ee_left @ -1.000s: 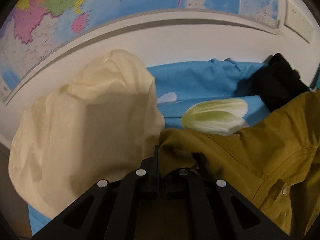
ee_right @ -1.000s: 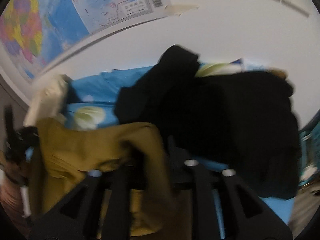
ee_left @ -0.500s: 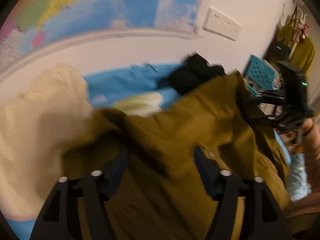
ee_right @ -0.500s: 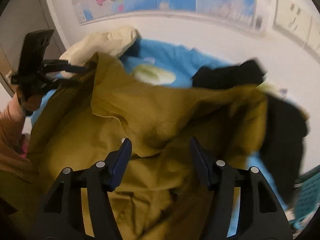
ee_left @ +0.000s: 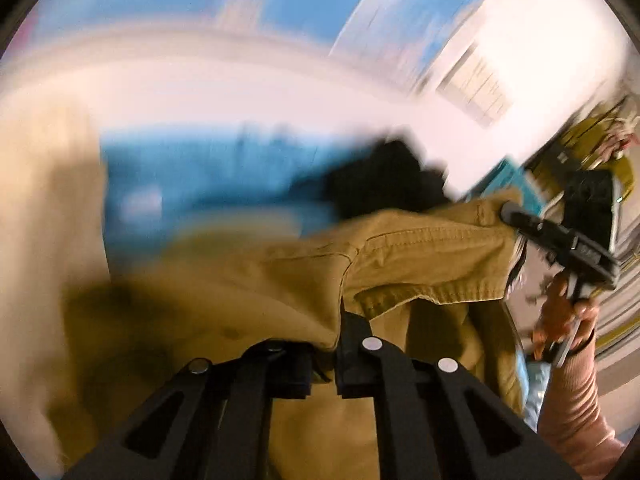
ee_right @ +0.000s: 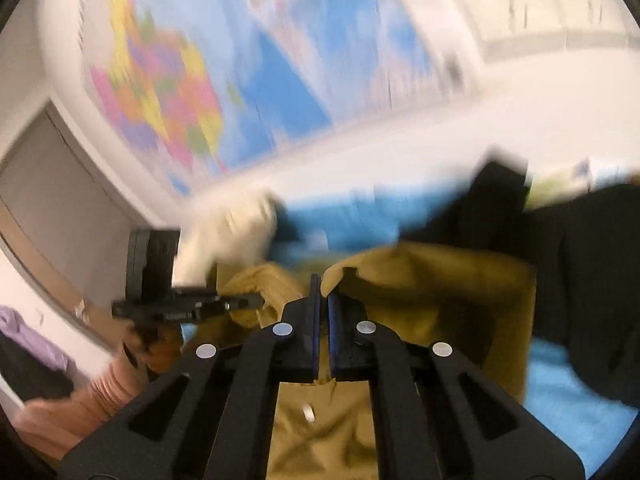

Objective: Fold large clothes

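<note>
I am holding the mustard-yellow garment (ee_left: 420, 256) up off the blue bedsheet (ee_left: 208, 184) with both tools. My left gripper (ee_left: 324, 356) is pinching a bunched fold of its fabric, the jaws drawn nearly together with cloth between them. In that view the garment is stretching away toward 2 o'clock, where my right gripper (ee_left: 508, 212) is biting its far hem, with my right hand (ee_left: 564, 316) beneath it.

From the right wrist camera, my right gripper (ee_right: 324, 292) is clamping a fold of the same garment (ee_right: 436, 292), the pads almost meeting on the cloth. The left gripper (ee_right: 256, 302) is showing at 9 o'clock, its tips buried in the fabric, my left hand (ee_right: 160, 344) under it.

A black garment (ee_right: 580, 280) is lying at 3 o'clock on the sheet, and a cream garment (ee_right: 224, 236) is sitting at 10 o'clock. A world map (ee_right: 192, 80) is hanging on the wall behind. Both views are heavily blurred, so finer details of the garment are escaping me.
</note>
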A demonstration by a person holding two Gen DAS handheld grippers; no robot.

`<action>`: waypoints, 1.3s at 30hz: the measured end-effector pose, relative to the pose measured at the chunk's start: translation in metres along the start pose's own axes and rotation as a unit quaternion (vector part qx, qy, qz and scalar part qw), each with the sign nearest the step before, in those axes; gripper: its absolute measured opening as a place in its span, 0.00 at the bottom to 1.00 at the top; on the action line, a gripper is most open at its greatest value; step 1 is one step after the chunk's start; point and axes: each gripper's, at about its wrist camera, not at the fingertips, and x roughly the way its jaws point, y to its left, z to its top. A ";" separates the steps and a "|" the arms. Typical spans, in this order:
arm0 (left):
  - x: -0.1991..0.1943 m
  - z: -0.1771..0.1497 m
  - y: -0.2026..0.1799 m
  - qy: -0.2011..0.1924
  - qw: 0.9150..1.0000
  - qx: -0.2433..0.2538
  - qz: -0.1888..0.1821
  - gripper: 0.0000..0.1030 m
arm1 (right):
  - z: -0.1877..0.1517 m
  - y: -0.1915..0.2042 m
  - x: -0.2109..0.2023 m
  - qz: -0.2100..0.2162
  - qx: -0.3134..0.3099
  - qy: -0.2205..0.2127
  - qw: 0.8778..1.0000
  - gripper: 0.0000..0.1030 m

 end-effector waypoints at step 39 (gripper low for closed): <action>0.017 0.054 0.013 -0.046 0.997 -0.049 0.048 0.65 | 0.035 -0.067 0.070 -0.064 0.080 -0.011 0.995 0.52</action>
